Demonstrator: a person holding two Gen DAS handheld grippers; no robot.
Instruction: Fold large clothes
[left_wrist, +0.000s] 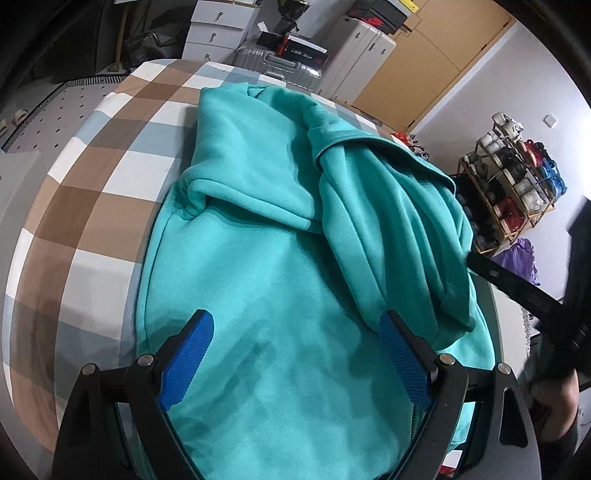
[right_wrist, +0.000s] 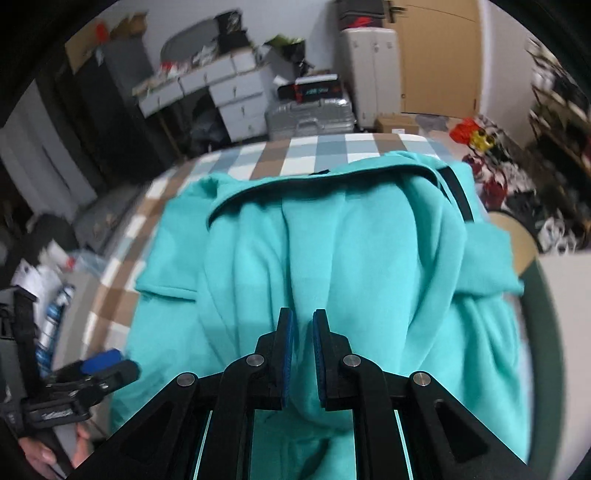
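Right gripper is clamped on a fold of the teal hoodie, which lies on the checked bed. Left gripper hovers agape, empty. Risk: bunched fabric slipping free and folding crookedly.

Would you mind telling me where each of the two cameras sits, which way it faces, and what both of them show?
Left wrist: sits on the left gripper, looking down along its open fingers at the hoodie on the checked sheet; a hand shows at the right edge.
Right wrist: sits on the right gripper, looking down along its nearly closed fingers at the hoodie; the left gripper and a hand show at lower left.
Shared: hoodie, checked sheet, suitcase.
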